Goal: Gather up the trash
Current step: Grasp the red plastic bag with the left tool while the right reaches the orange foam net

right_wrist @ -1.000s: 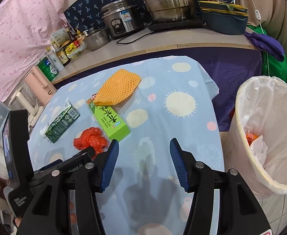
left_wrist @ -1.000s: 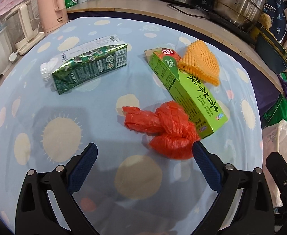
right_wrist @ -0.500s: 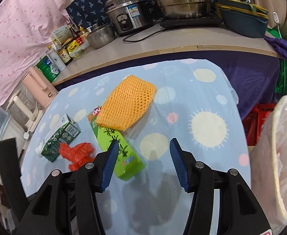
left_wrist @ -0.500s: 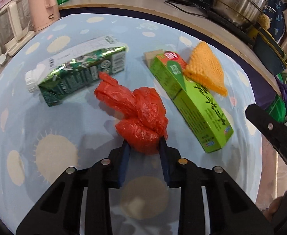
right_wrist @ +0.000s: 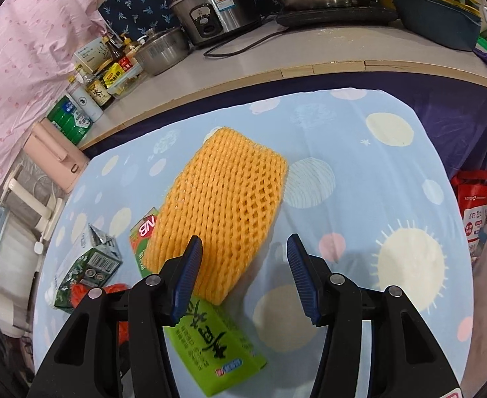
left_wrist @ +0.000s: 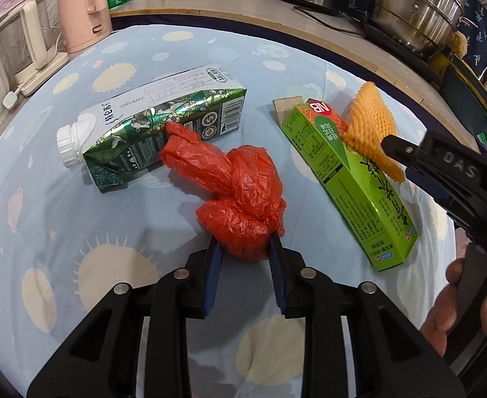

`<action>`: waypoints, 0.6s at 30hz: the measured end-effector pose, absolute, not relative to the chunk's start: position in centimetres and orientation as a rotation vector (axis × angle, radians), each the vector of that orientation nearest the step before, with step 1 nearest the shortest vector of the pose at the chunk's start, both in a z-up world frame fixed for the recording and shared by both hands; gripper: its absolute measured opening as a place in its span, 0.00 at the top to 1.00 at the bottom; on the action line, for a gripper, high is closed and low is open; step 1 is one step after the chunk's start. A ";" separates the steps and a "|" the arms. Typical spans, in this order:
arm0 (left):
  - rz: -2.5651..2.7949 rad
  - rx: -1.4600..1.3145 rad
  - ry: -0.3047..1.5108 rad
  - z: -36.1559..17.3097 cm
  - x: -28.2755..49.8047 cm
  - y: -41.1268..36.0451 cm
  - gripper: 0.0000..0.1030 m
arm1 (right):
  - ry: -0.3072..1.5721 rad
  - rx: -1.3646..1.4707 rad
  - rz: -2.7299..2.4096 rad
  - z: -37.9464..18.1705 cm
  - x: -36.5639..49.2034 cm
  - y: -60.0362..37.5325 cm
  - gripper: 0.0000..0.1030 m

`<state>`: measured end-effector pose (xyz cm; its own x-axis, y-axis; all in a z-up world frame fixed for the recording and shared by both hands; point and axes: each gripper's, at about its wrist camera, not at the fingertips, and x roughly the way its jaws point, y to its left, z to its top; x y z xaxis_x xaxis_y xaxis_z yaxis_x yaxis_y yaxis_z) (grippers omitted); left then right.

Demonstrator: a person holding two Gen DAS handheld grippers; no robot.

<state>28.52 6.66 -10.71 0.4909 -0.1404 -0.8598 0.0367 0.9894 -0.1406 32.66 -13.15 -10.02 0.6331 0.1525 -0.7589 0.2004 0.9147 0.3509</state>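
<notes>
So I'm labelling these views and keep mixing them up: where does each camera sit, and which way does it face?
Left wrist: on the left gripper, looking down along its fingers, shut on the red plastic bag; the right gripper and a hand show at the right edge.
Right wrist: on the right gripper, jaws closing with nothing gripped, facing the orange foam net.
Shared: foam net, green box, milk carton, red bag.

- left gripper (left_wrist: 245,248) — black frame, blue ribbed pads, silver rivets
- right gripper (right_wrist: 243,265) — same build, "DAS" embossed on its side
</notes>
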 end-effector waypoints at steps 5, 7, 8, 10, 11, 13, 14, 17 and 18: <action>-0.112 -0.106 1.047 -10.8 28.6 6.7 0.74 | 0.917 0.445 -0.012 -11.2 33.5 -13.0 0.75; -0.111 -0.104 1.045 -10.8 28.6 6.7 0.74 | 0.924 0.443 -0.012 -11.5 33.7 -12.9 0.82; -0.112 -0.104 1.044 -10.8 28.6 6.7 0.74 | 0.921 0.444 -0.011 -11.6 33.6 -12.9 0.83; -0.112 -0.104 1.043 -10.8 28.6 6.6 0.74 | 0.920 0.443 -0.013 -11.6 33.6 -12.9 0.90; -0.111 -0.105 1.045 -10.8 28.6 6.6 0.74 | 0.916 0.444 -0.011 -11.6 33.5 -12.9 0.93; -0.112 -0.109 1.049 -10.8 28.6 6.7 0.74 | 0.907 0.447 -0.005 -11.2 33.2 -13.1 0.99; -0.112 -0.115 1.053 -10.8 28.6 6.7 0.74 | 0.898 0.446 -0.003 -10.8 32.9 -13.0 0.99; -0.113 -0.130 1.065 -10.6 28.5 6.9 0.74 | 0.858 0.440 0.000 -9.3 31.7 -13.1 0.99; -0.113 -0.130 1.064 -10.4 28.4 6.9 0.74 | 0.848 0.440 0.003 -8.9 31.4 -13.2 0.99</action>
